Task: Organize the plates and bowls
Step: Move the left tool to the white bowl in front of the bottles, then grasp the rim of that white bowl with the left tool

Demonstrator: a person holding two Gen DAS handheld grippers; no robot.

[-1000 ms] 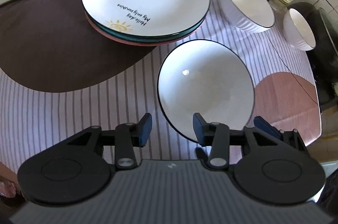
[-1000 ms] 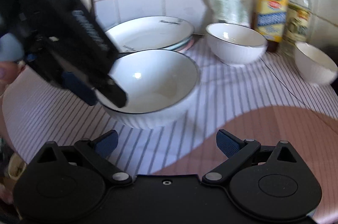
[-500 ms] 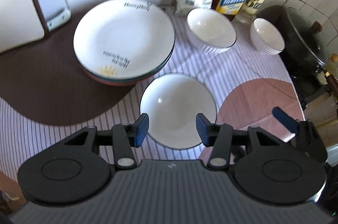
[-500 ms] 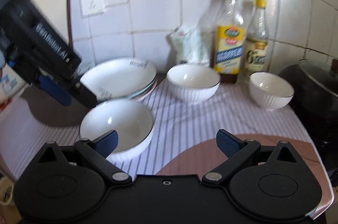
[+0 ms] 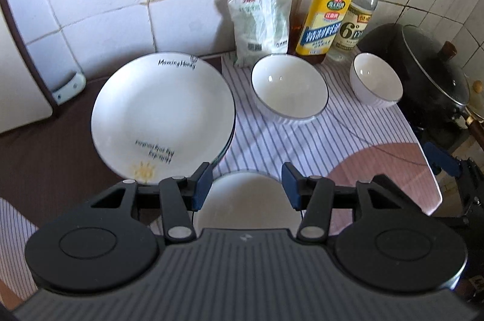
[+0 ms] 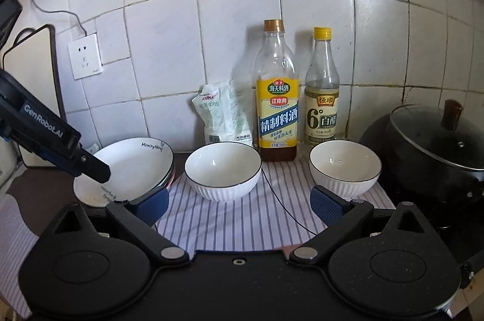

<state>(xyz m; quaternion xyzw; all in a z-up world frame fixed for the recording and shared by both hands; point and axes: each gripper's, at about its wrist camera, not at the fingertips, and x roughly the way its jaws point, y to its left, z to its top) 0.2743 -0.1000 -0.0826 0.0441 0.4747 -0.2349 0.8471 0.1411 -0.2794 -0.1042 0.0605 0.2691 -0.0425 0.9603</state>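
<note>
Both empty: left gripper (image 5: 245,185) half-spread over near bowl (image 5: 245,200), right gripper (image 6: 239,204) wide. We advise nesting middle bowl (image 6: 223,174), 12 o'clock, rim-gripped.

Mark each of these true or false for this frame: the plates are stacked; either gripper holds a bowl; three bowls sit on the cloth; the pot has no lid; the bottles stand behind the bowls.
1. The plates are stacked. True.
2. A gripper holds a bowl. False: the left gripper and right gripper are both open and empty.
3. Three bowls sit on the cloth. True: near bowl, middle bowl, right bowl.
4. The pot has no lid. False: a lid covers it.
5. The bottles stand behind the bowls. True.
</note>
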